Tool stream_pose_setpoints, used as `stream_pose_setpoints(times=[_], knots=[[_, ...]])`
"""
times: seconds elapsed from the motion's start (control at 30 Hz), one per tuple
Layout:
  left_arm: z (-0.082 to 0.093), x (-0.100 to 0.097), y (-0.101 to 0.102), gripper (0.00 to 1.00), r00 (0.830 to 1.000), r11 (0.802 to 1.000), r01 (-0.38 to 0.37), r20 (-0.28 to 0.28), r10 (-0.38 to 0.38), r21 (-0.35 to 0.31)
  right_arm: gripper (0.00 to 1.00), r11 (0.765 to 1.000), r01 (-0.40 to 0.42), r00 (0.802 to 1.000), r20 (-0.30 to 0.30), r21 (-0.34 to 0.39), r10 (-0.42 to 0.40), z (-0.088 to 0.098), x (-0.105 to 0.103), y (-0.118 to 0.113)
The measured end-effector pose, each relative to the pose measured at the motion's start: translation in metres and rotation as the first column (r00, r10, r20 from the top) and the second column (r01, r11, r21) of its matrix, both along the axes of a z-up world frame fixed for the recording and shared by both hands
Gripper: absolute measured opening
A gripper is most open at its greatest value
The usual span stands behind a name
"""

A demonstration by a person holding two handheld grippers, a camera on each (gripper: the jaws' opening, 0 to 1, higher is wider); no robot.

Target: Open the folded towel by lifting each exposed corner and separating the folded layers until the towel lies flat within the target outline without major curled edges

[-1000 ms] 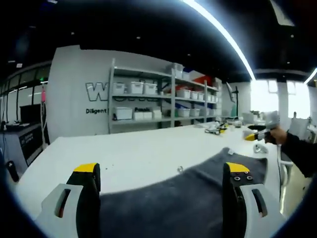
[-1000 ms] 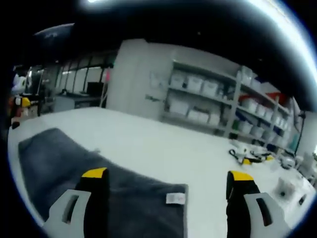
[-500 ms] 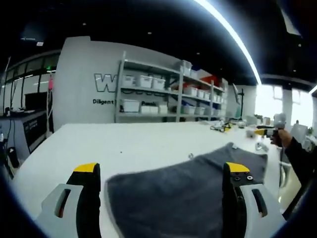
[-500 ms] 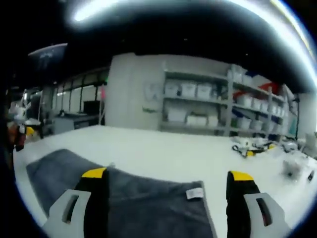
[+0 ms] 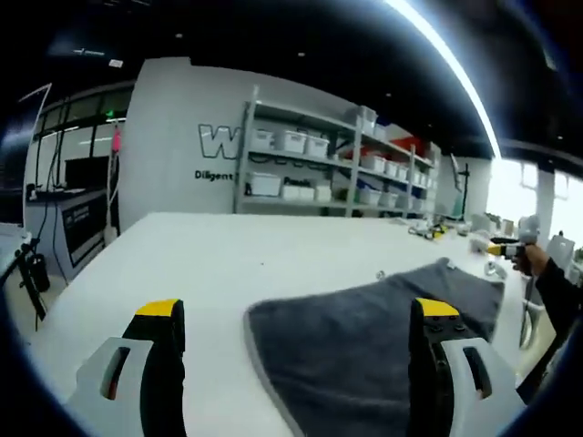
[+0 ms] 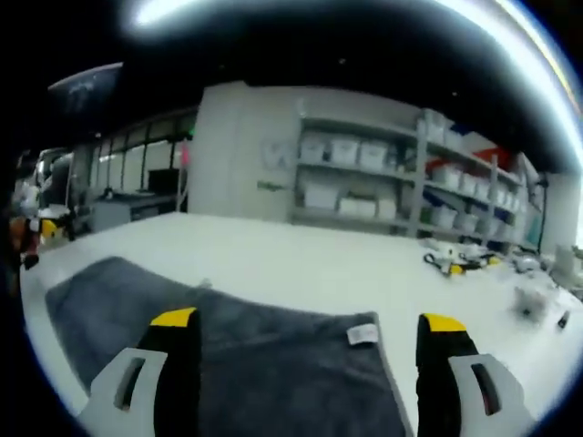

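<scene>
Towel: we see the grey towel [image 5: 364, 346] lying on the white table [image 5: 209, 264], spread low and fairly smooth; in the right gripper view the same towel [image 6: 246, 364] runs from the far left across to a corner just beyond our right-hand jaw.
Label: a small white tag [image 6: 363, 334] sits at that near corner, which tells us this is a hemmed outer edge and a likely place to take hold.
Left gripper: our left gripper [image 5: 296, 314] stands with jaws wide apart and nothing between them, one jaw over bare table and the other over cloth, so the rounded towel edge falls between them; we judge it is placed to straddle that corner.
Right gripper: our right gripper [image 6: 310, 319] is likewise spread and empty, hovering above the cloth with the tagged corner between its jaws.
Other hand: at the far end of the towel in the left gripper view, the right gripper [image 5: 506, 247] shows in a sleeved hand.
Outline: we cannot make out any target outline on the table.
Layers: whether a fold remains we cannot tell from this low angle.
Background: shelves [image 5: 319, 173] with white bins line the wall, well apart from our work.
</scene>
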State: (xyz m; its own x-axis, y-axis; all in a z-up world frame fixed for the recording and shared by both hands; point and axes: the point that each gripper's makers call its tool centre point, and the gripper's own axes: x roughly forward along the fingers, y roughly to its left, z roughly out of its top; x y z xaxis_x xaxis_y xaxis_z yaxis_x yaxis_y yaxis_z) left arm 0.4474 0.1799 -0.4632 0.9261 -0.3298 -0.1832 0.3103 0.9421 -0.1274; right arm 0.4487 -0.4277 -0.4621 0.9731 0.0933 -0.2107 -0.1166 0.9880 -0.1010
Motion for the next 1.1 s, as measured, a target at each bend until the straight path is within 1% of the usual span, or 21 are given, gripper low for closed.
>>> stream_pose_setpoints(times=[0.07, 0.17, 0.27, 0.37, 0.47, 0.53, 0.7, 0.83, 0.93, 1.03, 1.1], knots=[[0.003, -0.001, 0.004, 1.0, 1.0, 1.0, -0.007, 0.005, 0.007, 0.003, 1.0, 1.0, -0.004, 1.0, -0.003, -0.004, 0.004, 0.003, -0.001, -0.001], [0.006, -0.002, 0.012, 1.0, 1.0, 1.0, -0.023, 0.016, 0.023, -0.005, 1.0, 1.0, 0.013, 1.0, 0.003, 0.002, -0.013, 0.008, -0.001, -0.008], [0.005, -0.005, 0.014, 1.0, 0.999, 1.0, -0.023, 0.023, 0.023, -0.007, 1.0, 1.0, 0.007, 1.0, -0.015, -0.005, -0.007, 0.004, 0.003, -0.007], [0.001, -0.006, 0.016, 1.0, 1.0, 0.999, -0.021, 0.018, 0.022, -0.027, 1.0, 1.0, -0.004, 0.999, -0.041, -0.022, 0.003, -0.002, 0.006, -0.001], [-0.005, -0.006, 0.018, 1.0, 1.0, 0.999, -0.021, 0.006, 0.022, -0.031, 1.0, 1.0, -0.011, 1.0, -0.026, -0.015, 0.01, -0.001, 0.008, 0.001], [-0.015, -0.003, 0.019, 1.0, 0.999, 0.999, -0.031, -0.027, 0.03, -0.043, 1.0, 1.0, -0.005, 0.999, -0.041, -0.008, 0.004, -0.006, 0.012, 0.0], [-0.02, 0.001, 0.019, 1.0, 0.998, 0.999, -0.037, -0.047, 0.035, -0.04, 1.0, 1.0, -0.005, 0.998, -0.06, -0.014, 0.005, -0.013, 0.019, 0.0], [-0.025, 0.009, 0.023, 1.0, 0.996, 0.998, -0.044, -0.074, 0.041, -0.035, 1.0, 1.0, -0.005, 0.998, -0.055, -0.013, 0.004, -0.013, 0.026, -0.001], [-0.023, 0.016, 0.022, 1.0, 0.996, 0.999, -0.039, -0.078, 0.037, -0.026, 1.0, 1.0, -0.009, 0.998, -0.057, -0.015, 0.008, -0.014, 0.032, 0.0], [-0.021, 0.027, 0.021, 0.99, 0.996, 0.999, -0.042, -0.075, 0.039, -0.034, 1.0, 1.0, -0.014, 0.998, -0.067, -0.028, 0.012, -0.015, 0.038, -0.002], [-0.028, 0.036, 0.018, 0.98, 0.995, 0.999, -0.03, -0.097, 0.029, -0.012, 1.0, 0.999, -0.015, 0.997, -0.07, -0.042, 0.012, -0.015, 0.045, -0.005]])
